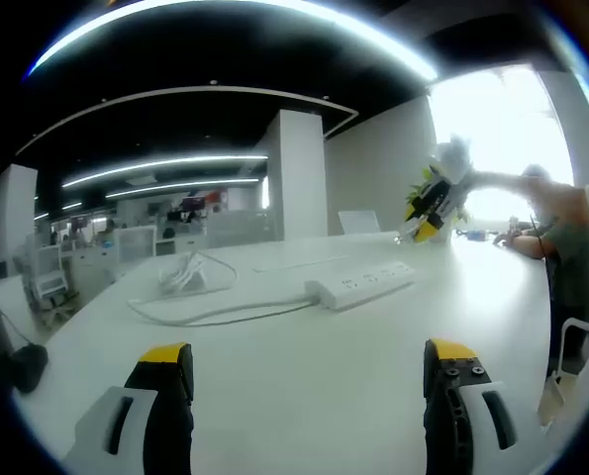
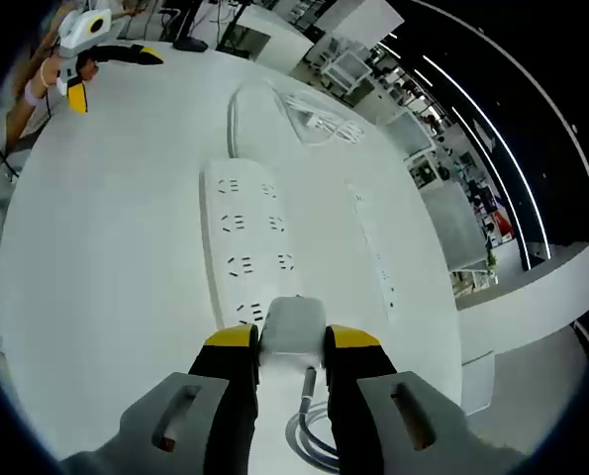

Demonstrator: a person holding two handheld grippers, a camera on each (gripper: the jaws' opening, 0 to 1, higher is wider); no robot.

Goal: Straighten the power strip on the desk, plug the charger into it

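Note:
The white power strip (image 1: 363, 284) lies on the white desk (image 1: 304, 396), its cord looping left to a coiled bundle (image 1: 185, 275). My left gripper (image 1: 308, 354) stands open and empty, well short of the strip. My right gripper (image 2: 292, 341) is shut on a white charger (image 2: 292, 327), held over the near end of the power strip (image 2: 245, 237). The charger's cable (image 2: 309, 430) hangs down between the jaws. In the left gripper view the right gripper (image 1: 431, 206) hovers above the strip's far end. The left gripper (image 2: 86, 45) appears at the top left of the right gripper view.
A person (image 1: 561, 247) stands at the desk's right side. A second long white strip (image 2: 378, 252) runs along the desk beside the power strip. White chairs and other desks (image 1: 56, 272) stand at the far left, and a dark object (image 1: 22, 366) sits at the desk's left edge.

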